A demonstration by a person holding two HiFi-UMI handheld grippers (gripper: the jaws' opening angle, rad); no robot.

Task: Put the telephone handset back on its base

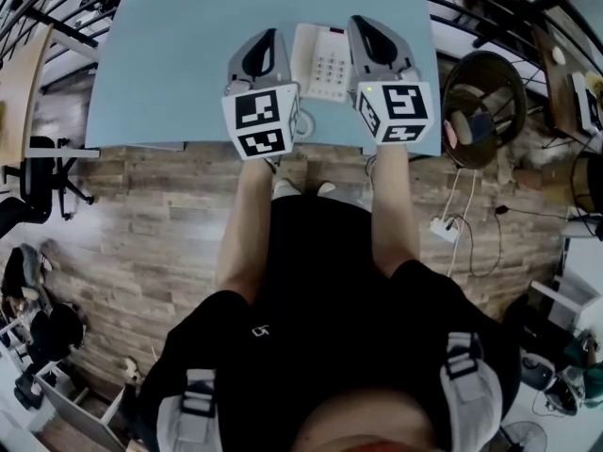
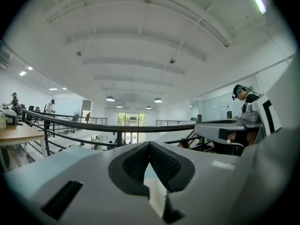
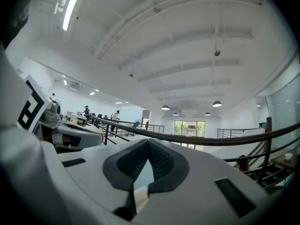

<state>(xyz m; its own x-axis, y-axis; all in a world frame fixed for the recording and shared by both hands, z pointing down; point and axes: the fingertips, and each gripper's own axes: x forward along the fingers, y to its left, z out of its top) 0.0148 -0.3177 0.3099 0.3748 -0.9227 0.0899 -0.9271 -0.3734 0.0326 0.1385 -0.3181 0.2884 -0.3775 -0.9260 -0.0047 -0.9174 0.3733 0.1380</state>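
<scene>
A white telephone [image 1: 321, 60] with a keypad lies on the light blue table [image 1: 170, 55], near its front edge. Its left side is partly hidden, so I cannot tell where the handset sits. A loop of cord [image 1: 304, 123] shows beside the left marker cube. My left gripper [image 1: 272, 34] is just left of the phone and my right gripper [image 1: 357, 22] just right of it. Both point away from me and are tilted up. In the left gripper view the left gripper [image 2: 150, 145] has its pads together on nothing. The right gripper [image 3: 148, 142] looks the same in its own view.
A dark round bin [image 1: 484, 96] stands on the wood floor right of the table. A power strip [image 1: 443, 227] with cables lies on the floor nearby. An office chair [image 1: 36, 179] is at the left. Both gripper views show mostly ceiling and a railing [image 2: 93, 125].
</scene>
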